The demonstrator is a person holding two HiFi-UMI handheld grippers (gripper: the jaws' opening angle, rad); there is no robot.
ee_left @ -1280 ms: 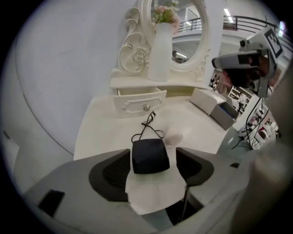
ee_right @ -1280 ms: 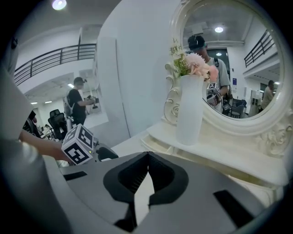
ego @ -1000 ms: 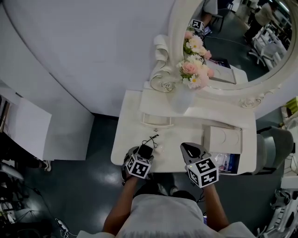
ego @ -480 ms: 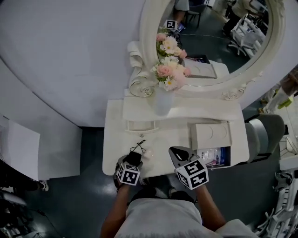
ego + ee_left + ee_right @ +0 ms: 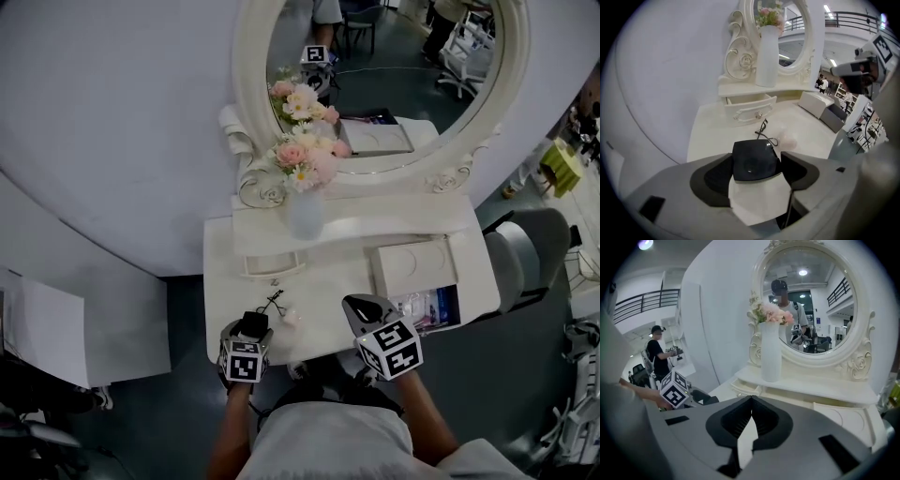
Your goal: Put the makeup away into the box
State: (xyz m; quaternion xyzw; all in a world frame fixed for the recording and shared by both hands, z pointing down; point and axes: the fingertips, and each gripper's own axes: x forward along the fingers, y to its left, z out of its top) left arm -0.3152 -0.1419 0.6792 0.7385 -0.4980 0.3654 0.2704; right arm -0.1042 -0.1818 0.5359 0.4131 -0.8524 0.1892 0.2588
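Observation:
My left gripper [image 5: 755, 157] is shut on a black square compact [image 5: 751, 164], which it holds just above the front left part of the white dressing table [image 5: 220, 281]. In the head view the compact [image 5: 251, 325] shows ahead of the left marker cube. A thin black cord [image 5: 764, 133] and a pale pink puff [image 5: 790, 139] lie on the table beyond it. My right gripper [image 5: 751, 400] is shut and holds nothing, hovering over the table's front [image 5: 361, 307]. To its right stands a white box [image 5: 412, 269], with an open dark compartment of makeup items [image 5: 429, 307] beside it.
A white vase of pink flowers [image 5: 305, 214] stands on the raised shelf under the oval mirror [image 5: 375, 84]. A small drawer [image 5: 750, 110] sticks out below the shelf. A grey chair [image 5: 530, 258] sits at the table's right end.
My left gripper has drawn back from the cord and puff toward the table's front edge, with the black compact between its jaws. The head view has swung, so the table sits further left.

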